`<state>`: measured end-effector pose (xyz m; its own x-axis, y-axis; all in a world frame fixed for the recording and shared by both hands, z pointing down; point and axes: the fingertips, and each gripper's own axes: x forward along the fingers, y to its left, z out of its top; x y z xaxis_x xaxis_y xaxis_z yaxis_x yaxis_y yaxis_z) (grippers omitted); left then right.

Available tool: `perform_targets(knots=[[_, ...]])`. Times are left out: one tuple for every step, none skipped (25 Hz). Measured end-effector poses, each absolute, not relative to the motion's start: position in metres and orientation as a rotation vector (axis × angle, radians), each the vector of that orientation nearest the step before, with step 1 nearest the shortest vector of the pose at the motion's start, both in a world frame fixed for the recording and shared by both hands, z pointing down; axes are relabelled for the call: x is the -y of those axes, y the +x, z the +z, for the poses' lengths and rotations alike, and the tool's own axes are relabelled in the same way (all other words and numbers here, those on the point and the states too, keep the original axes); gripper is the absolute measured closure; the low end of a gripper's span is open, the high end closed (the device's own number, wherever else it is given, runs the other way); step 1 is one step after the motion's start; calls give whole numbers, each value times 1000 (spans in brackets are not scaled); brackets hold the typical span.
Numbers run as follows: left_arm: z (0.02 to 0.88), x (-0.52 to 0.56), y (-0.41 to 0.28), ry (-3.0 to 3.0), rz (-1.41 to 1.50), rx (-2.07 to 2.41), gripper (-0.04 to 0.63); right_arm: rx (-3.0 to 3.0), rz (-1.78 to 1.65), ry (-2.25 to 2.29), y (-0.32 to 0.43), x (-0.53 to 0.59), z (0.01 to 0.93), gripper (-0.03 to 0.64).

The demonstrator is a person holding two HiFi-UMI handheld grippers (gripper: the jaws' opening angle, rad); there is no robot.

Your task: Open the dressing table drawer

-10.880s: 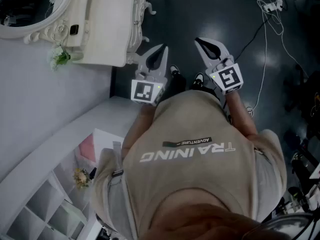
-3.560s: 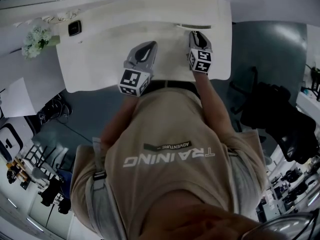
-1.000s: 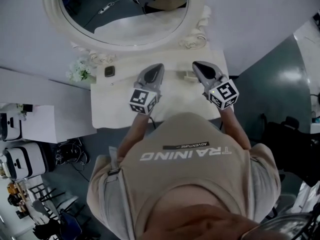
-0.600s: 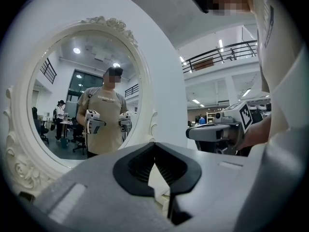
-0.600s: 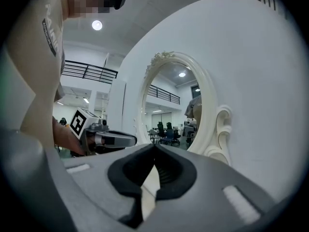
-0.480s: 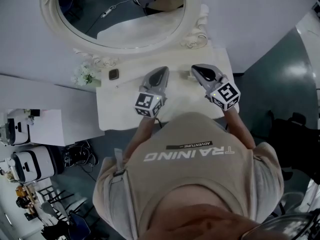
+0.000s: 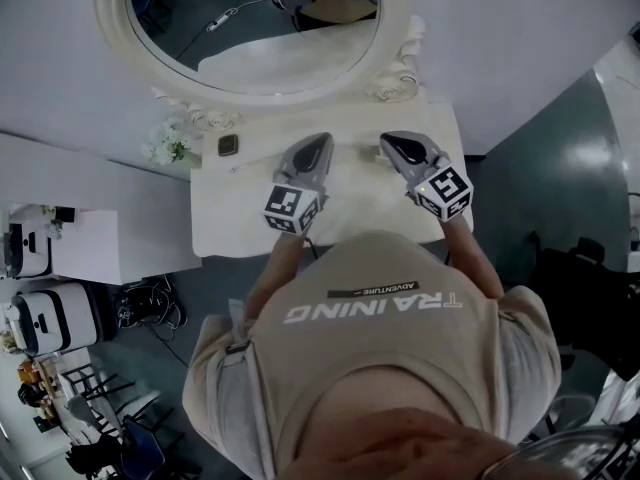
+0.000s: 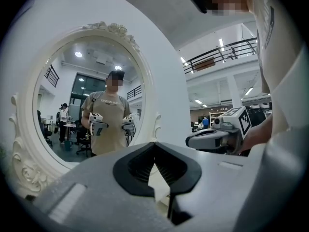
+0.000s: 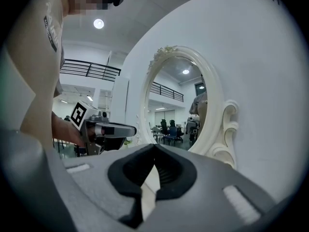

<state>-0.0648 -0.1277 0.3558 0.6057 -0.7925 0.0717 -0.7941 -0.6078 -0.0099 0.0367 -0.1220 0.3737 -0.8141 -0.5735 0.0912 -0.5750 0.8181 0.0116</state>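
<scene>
1. closest to the head camera is the person's tan shirt (image 7: 380, 368) – it fills the low part of that view.
2. just past it, both arms reach forward, and each hand holds a gripper with a marker cube on it.
3. my left gripper (image 7: 319, 141) has its jaws closed, tips touching, with nothing between them.
4. my right gripper (image 7: 389, 140) is the same — jaws closed tight and empty. the two sit side by side, near each other but not touching, and both point level at the mirror.
5. under them is the white dressing table (image 7: 225, 223). both grippers hang over its top. i cannot see the drawer in any view.
6. at the back of the table top, on the left, sits a small dark square thing (image 7: 228, 146). just beside it is a bunch of white flowers (image 7: 165, 148).
7. farthest off is the oval mirror (image 7: 260, 18) in a curly white frame, against the white wall. in it i see the person holding both grippers.
</scene>
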Motion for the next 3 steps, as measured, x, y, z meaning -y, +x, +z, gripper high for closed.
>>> perform_targets(knots=[[355,127,-67,2794,110,1384,589,2908,32,926,36,121,374,614],[354,126,-70,2793,112,1388,589,2908,39,931,36,119,374,614],[353,125,-72,2793,113,1391,589,2909,45,936,35,118,374,614]])
